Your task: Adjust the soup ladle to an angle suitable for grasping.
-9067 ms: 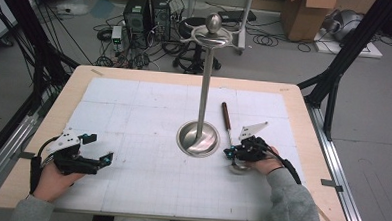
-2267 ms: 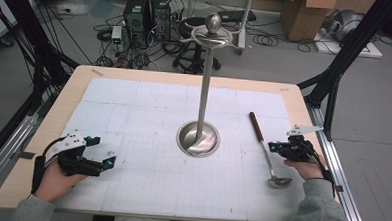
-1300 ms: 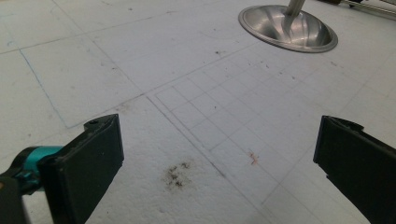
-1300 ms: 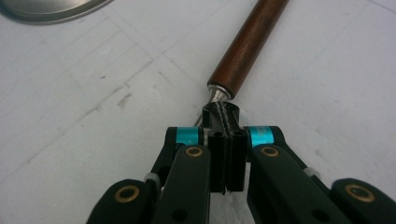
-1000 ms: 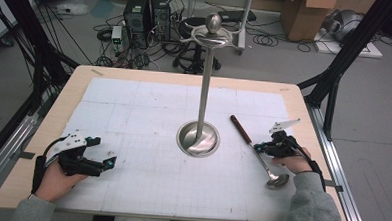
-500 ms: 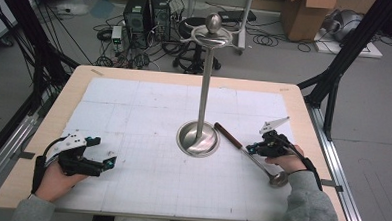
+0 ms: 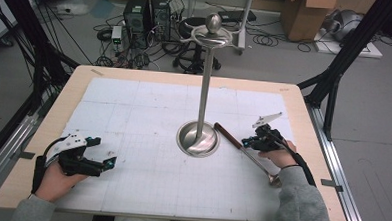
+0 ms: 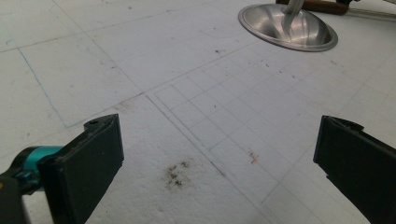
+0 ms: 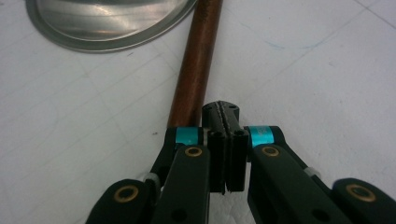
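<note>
A ladle with a brown wooden handle (image 7: 228, 134) and a metal bowl (image 7: 275, 180) lies on the white mat, right of centre. The tip of its handle touches the round base (image 7: 197, 139) of a tall steel stand. My right gripper (image 7: 246, 141) is low over the ladle where wood meets metal shaft. In the right gripper view its jaws (image 9: 226, 109) are shut pad to pad, and the handle (image 9: 196, 70) runs along their left side toward the base (image 9: 112, 23). My left gripper (image 7: 109, 163) rests at the front left, open over bare mat (image 8: 219, 128).
The stand's pole (image 7: 203, 91) rises from the table's middle to a knobbed top (image 7: 214, 23). Its base (image 8: 289, 28) shows far ahead in the left gripper view. A wooden table rim (image 7: 304, 115) borders the mat. Cables and boxes lie on the floor beyond.
The right gripper has moved left toward the stand, and the ladle's handle has swung with it until it touches the base. The bowl has stayed near the front right. The left gripper is still.
</note>
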